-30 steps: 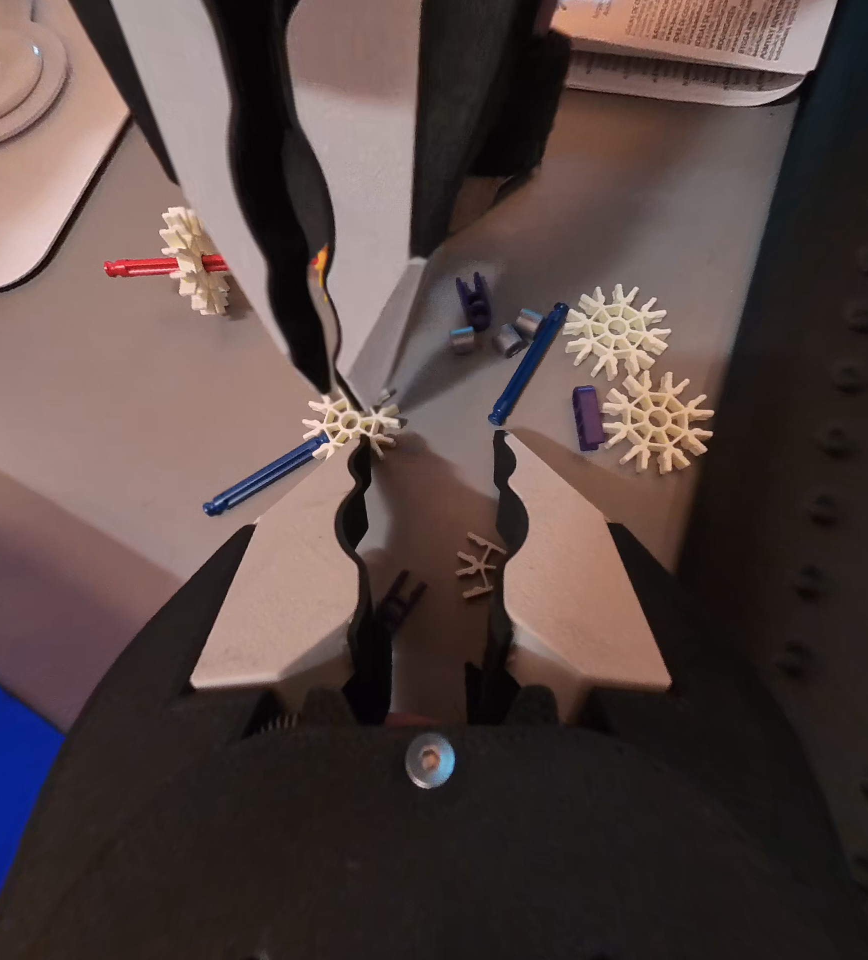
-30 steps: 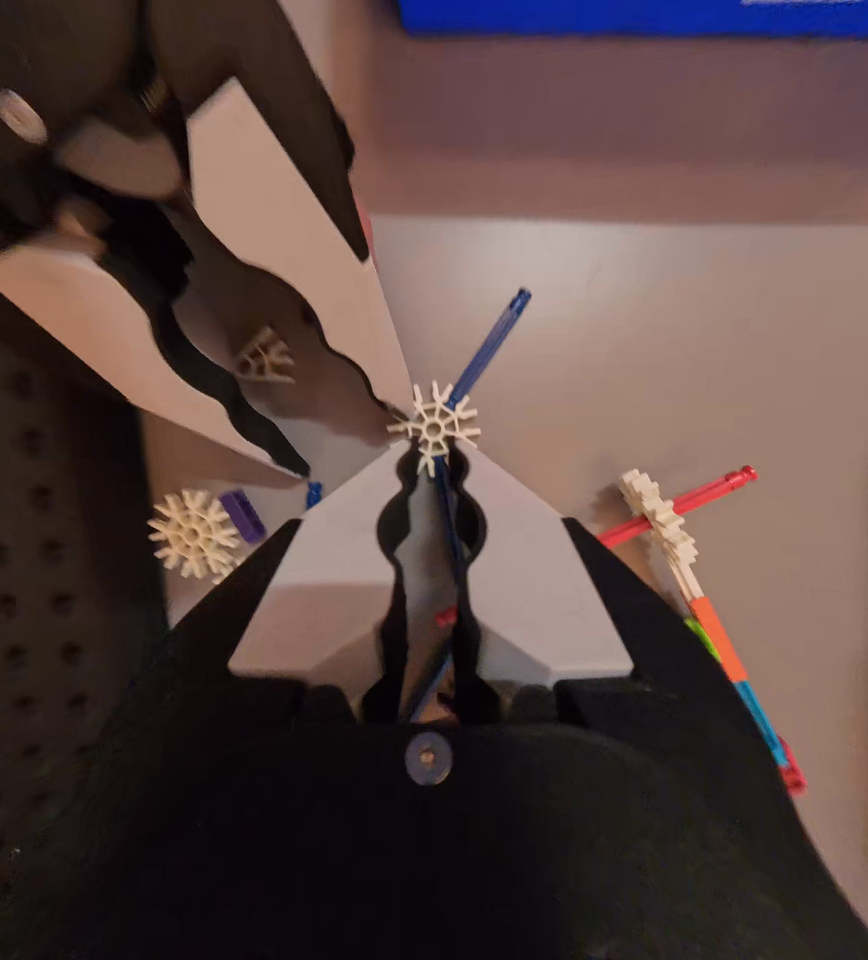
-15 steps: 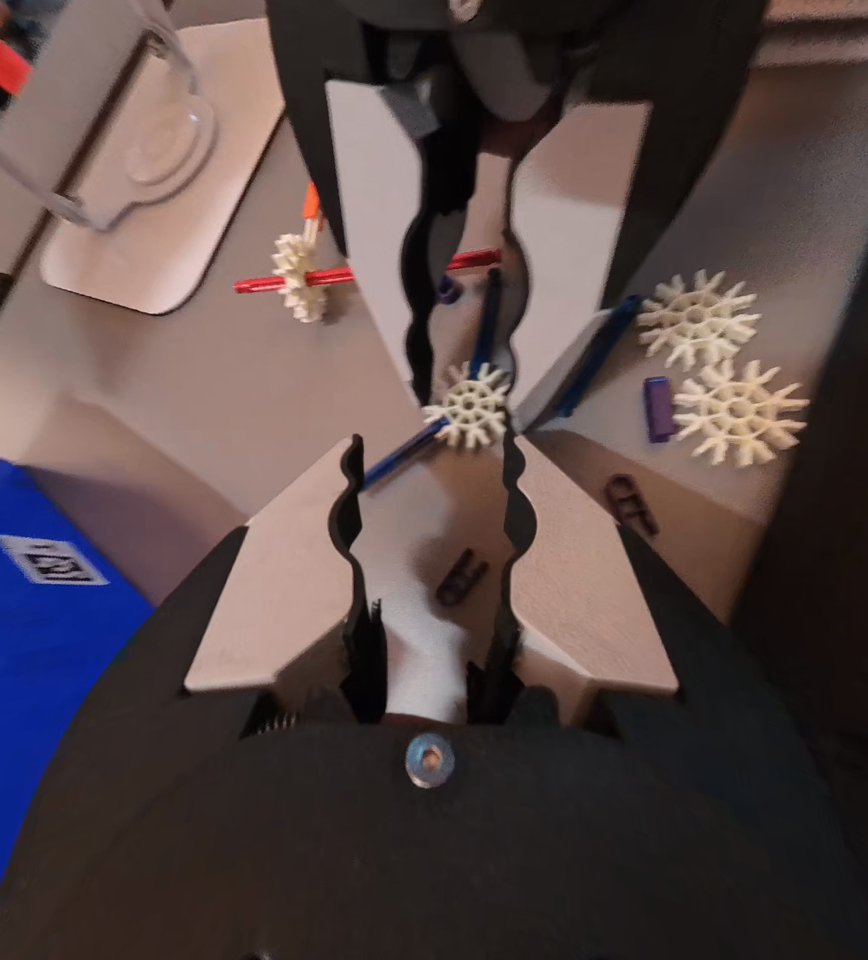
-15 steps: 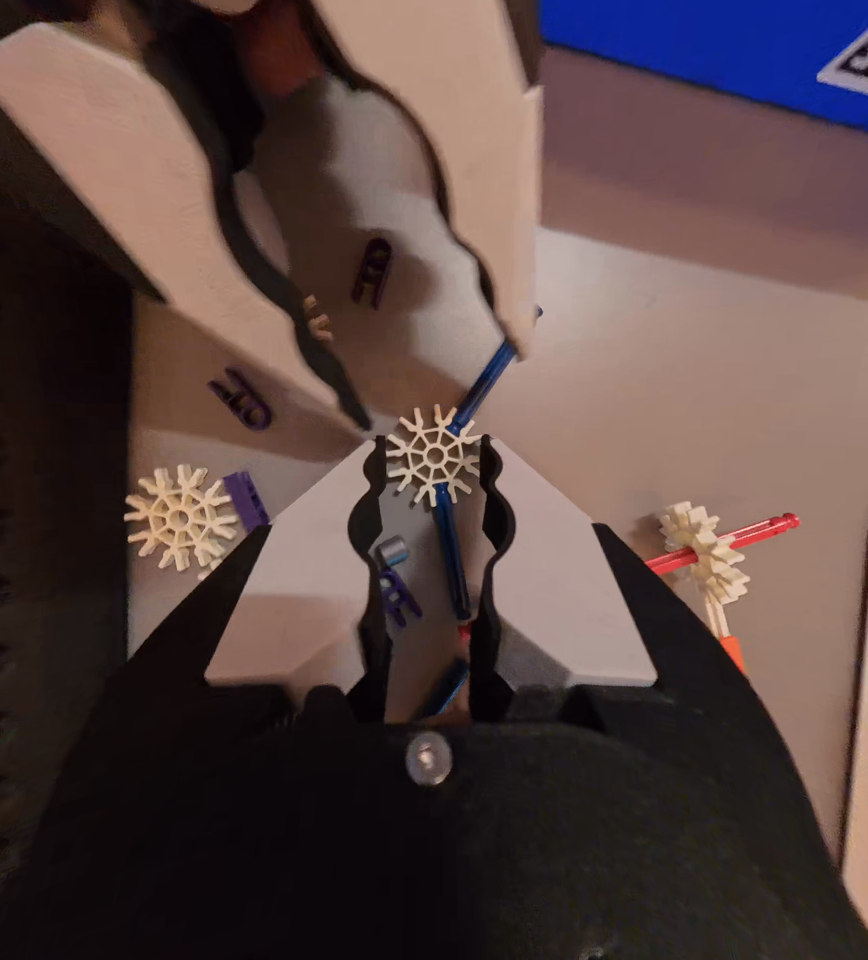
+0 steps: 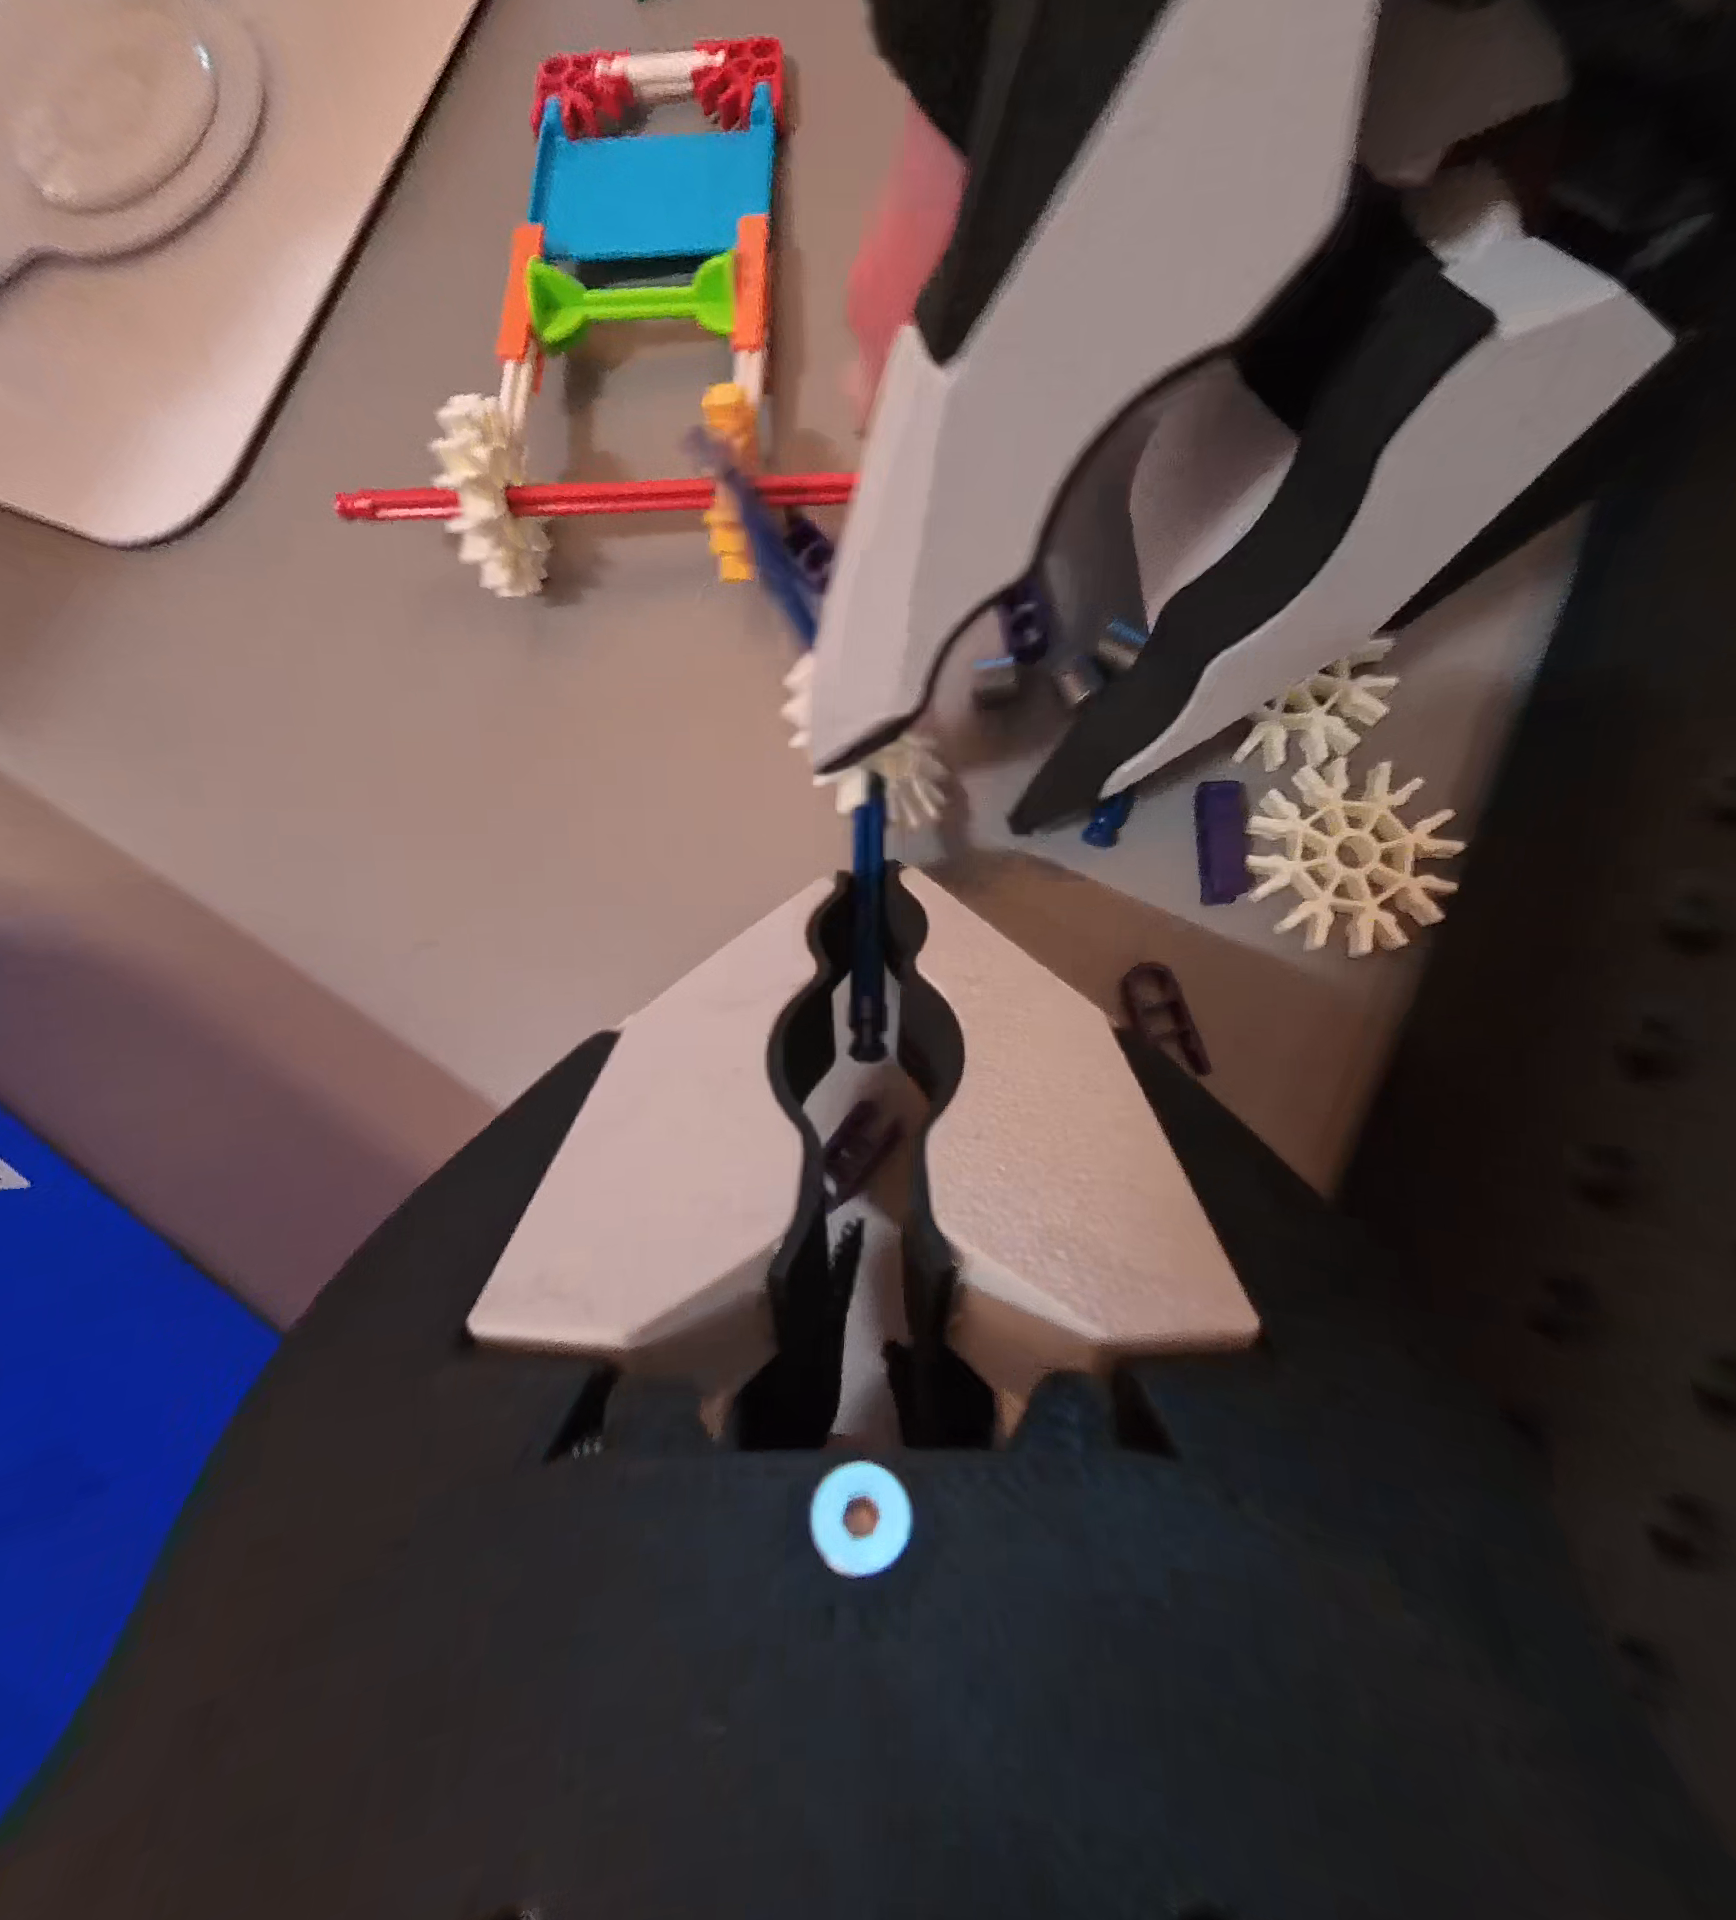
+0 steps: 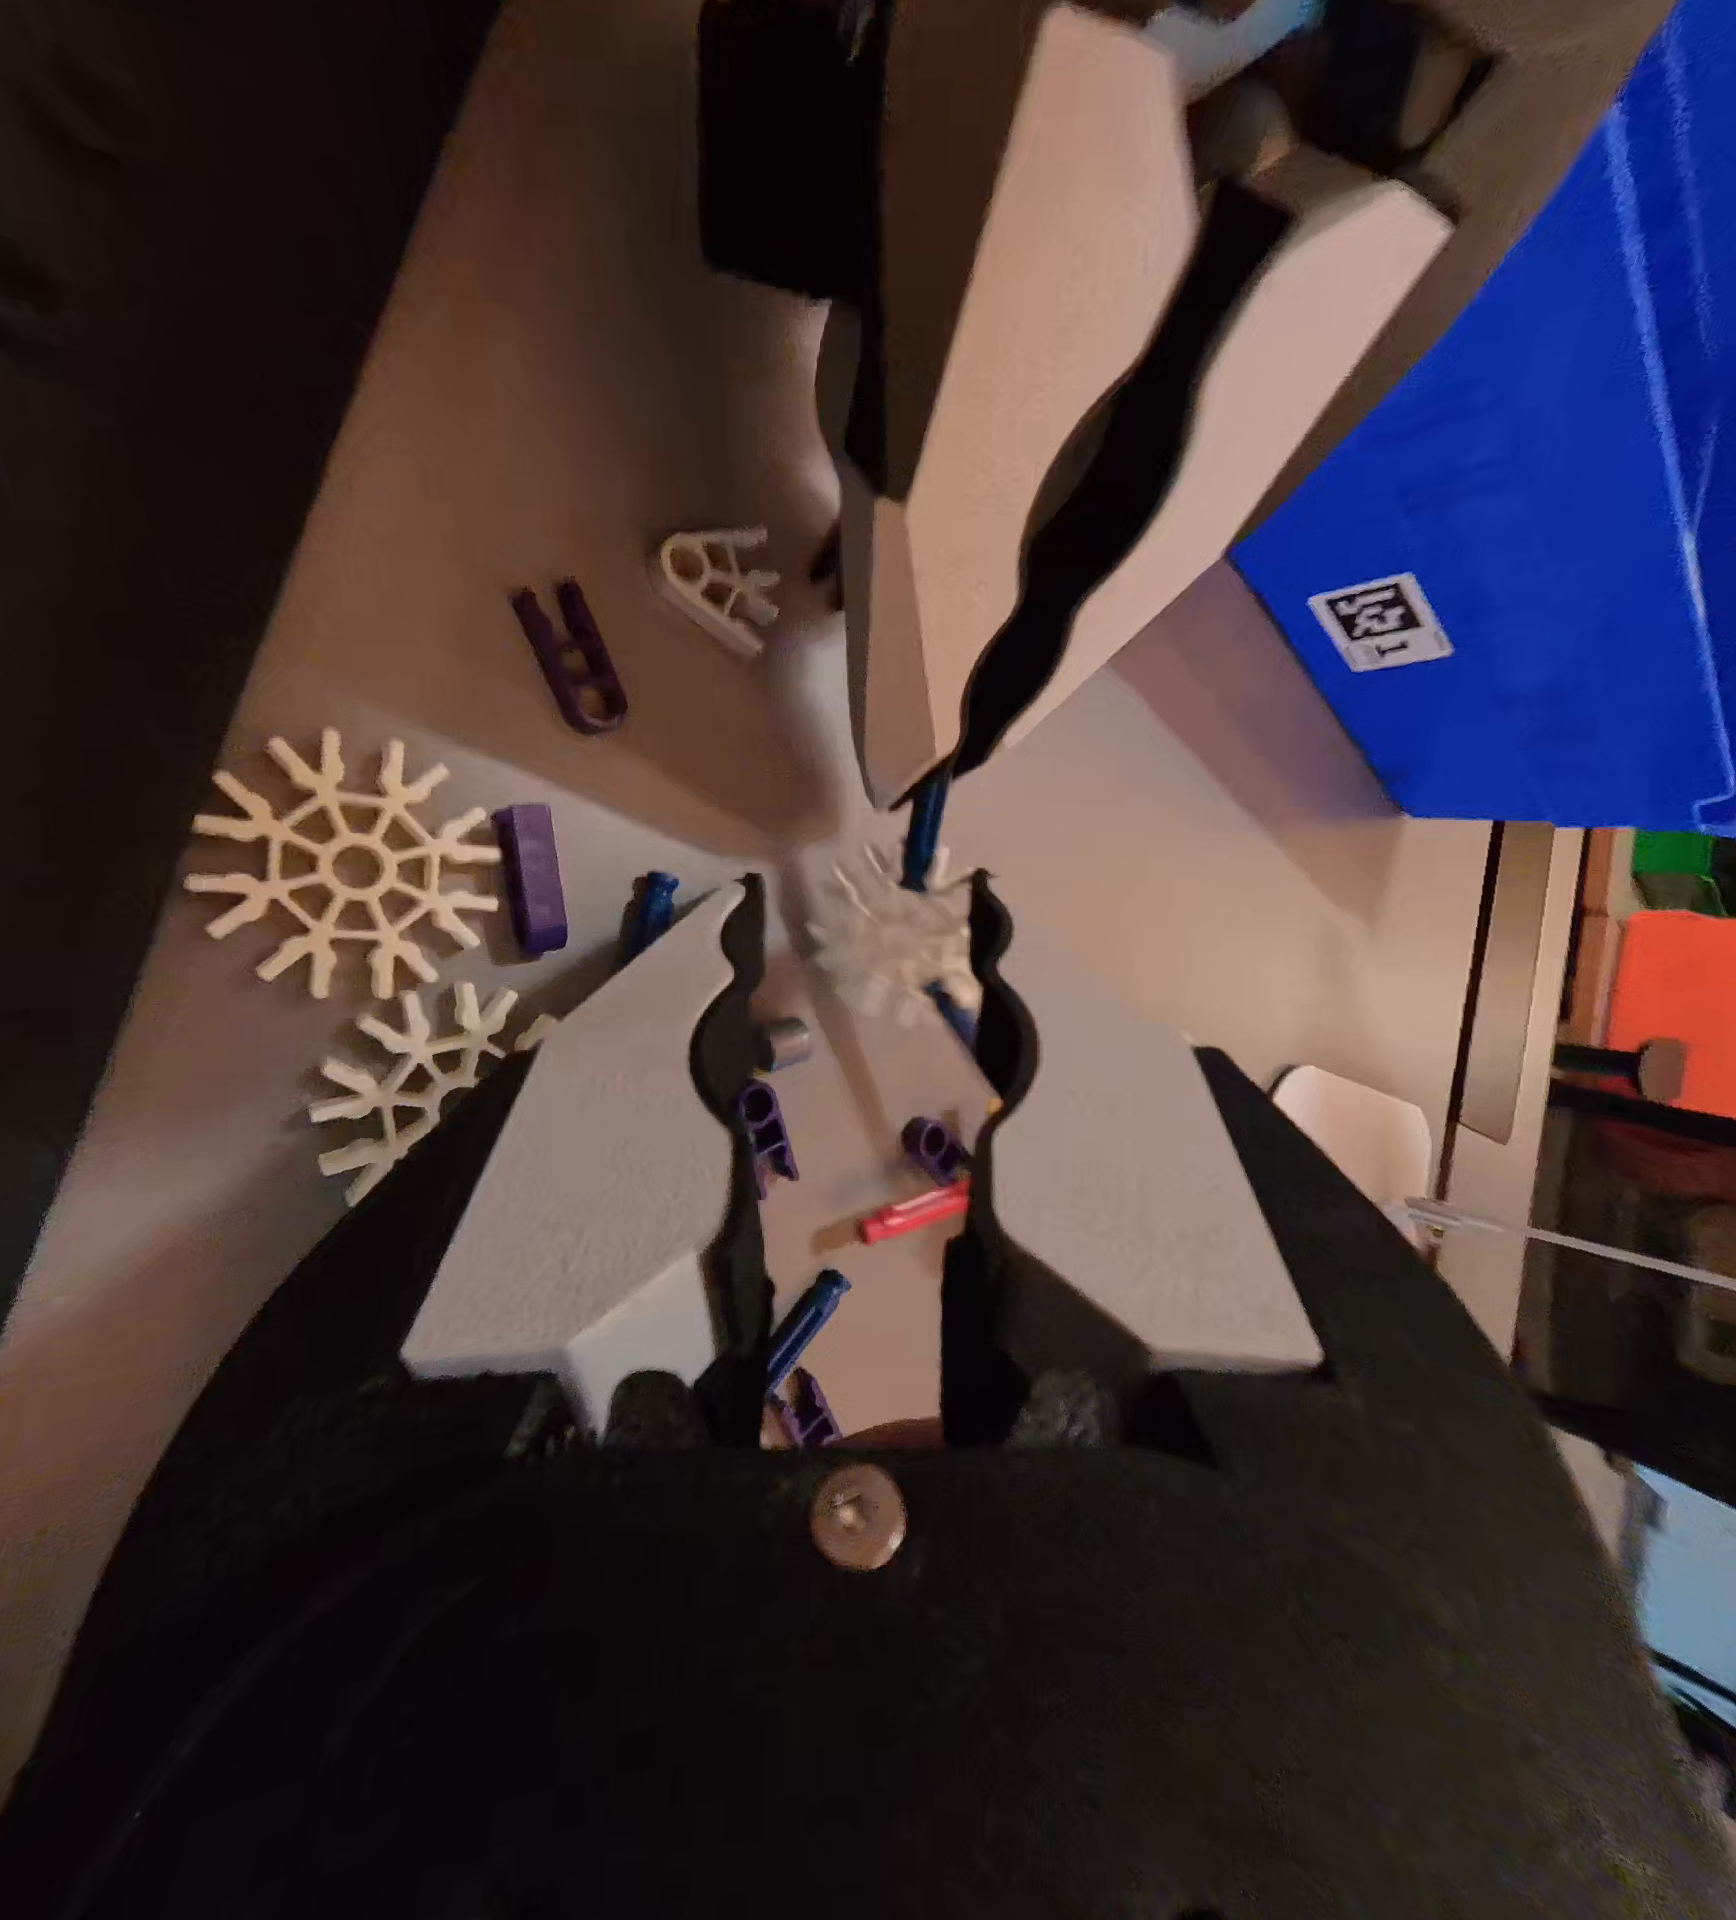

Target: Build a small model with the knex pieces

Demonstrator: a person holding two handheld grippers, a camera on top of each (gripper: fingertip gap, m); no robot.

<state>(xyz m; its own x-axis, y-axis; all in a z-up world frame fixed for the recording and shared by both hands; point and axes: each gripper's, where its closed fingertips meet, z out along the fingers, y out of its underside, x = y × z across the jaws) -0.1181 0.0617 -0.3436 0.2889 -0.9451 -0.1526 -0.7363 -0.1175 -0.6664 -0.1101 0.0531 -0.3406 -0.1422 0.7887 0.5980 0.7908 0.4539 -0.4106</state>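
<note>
My left gripper [image 5: 869,883] is shut on a thin blue rod [image 5: 869,935] that points away from it. A cream snowflake wheel [image 5: 911,784] sits on the rod just past my fingertips. My right gripper [image 6: 864,883] is open, and the blurred wheel [image 6: 890,935] lies between its tips; I cannot tell if they touch it. In the right wrist view the rod [image 6: 926,831] runs up into the closed left gripper [image 6: 931,784]. In the left wrist view the right gripper [image 5: 937,790] comes down from the upper right with its jaws spread, its left finger against the wheel.
A colourful rod-and-connector model [image 5: 646,208] with a red axle and a cream wheel lies behind. Loose cream wheels [image 5: 1352,852] [image 6: 355,868], purple clips [image 6: 573,655] and small rods lie on the grey table [image 5: 428,779]. A blue bin [image 6: 1570,468] and a black perforated panel [image 5: 1674,1143] flank them. Left and right tips are no more than a few centimetres apart.
My left gripper has closed on the blue rod. My right gripper, which held the rod a second ago, has opened and now straddles the wheel. Both views have swung.
</note>
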